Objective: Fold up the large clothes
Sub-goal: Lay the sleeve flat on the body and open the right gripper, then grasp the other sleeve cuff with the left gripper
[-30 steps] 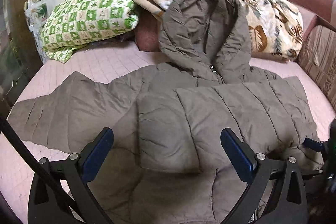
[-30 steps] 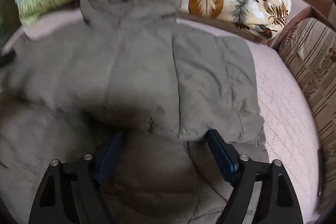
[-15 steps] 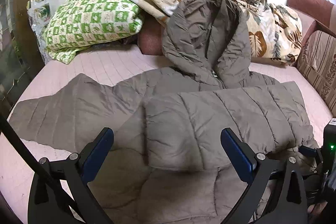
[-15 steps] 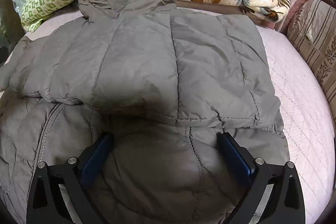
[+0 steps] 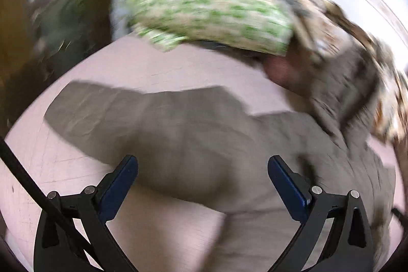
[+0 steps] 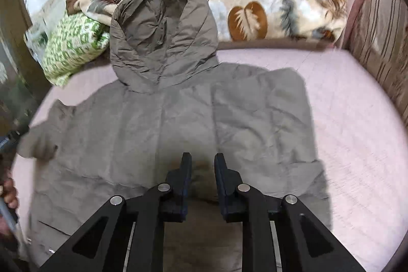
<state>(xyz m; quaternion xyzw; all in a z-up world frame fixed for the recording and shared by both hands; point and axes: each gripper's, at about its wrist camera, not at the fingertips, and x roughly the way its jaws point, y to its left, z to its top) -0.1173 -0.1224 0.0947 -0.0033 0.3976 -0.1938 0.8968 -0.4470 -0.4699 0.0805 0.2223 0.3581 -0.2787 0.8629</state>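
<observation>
A: The right tongs (image 6: 202,165) have just been closing; a narrow gap is left. Is any jacket (image 6: 178,124) cloth pinched in it? I can't tell.

B: The left tongs (image 5: 202,167) gape wide, holding nothing, above the spread sleeve (image 5: 107,114).

A: The jacket lies under both, its hood (image 6: 163,42) ahead against the blanket (image 6: 255,4).

B: With only a thin pinch, the puffy cloth could slip out, undoing the folded sleeve (image 6: 260,114).

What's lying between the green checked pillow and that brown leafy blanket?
In the right wrist view, the grey jacket's hood lies propped there, between the green pillow and the leaf-print blanket, overlapping both.
</observation>
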